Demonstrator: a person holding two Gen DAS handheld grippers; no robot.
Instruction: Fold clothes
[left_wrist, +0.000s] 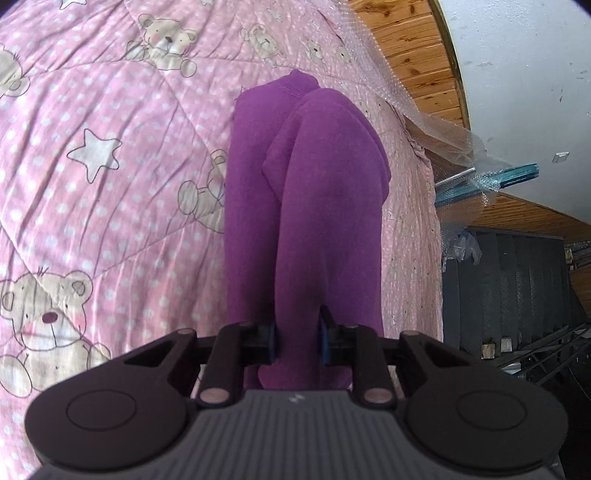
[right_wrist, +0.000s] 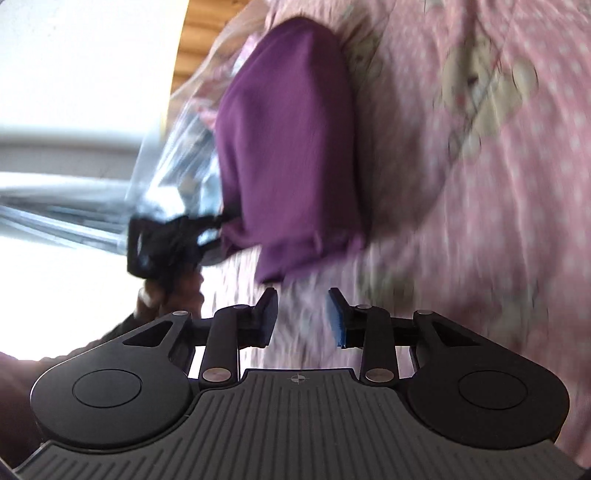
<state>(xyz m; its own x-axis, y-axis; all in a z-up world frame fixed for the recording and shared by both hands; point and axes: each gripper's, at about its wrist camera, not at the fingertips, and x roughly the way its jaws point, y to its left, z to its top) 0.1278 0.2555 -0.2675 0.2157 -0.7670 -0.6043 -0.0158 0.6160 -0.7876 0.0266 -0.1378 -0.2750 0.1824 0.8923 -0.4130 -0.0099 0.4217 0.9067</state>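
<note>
Blue pads of my left claw sit clenched on a gather of the purple garment, the cloth bunched between them and spilling back under the claw body. From that pinch the garment hangs away from me in one long drape, its long axis running straight ahead along my fingers, with a ribbed hem or cuff at the far end; it looks doubled over itself along its length, two lobes side by side. Behind it lies the pink quilt with bears and stars, and I cannot tell whether the far end rests on the quilt or hangs just clear of it. My right claw is released, its jaws standing well apart with nothing between them, only quilt showing through the gap. In that blurred view the garment lies just ahead and slightly left of the open jaws, its lower hem nearest them, and the left claw grips it at the side with a hand below. So the left has the cloth and the right is the free one, closest to that lower hem. Whether this drape is going down to be laid flat or coming up folded, these views do not settle.
</note>
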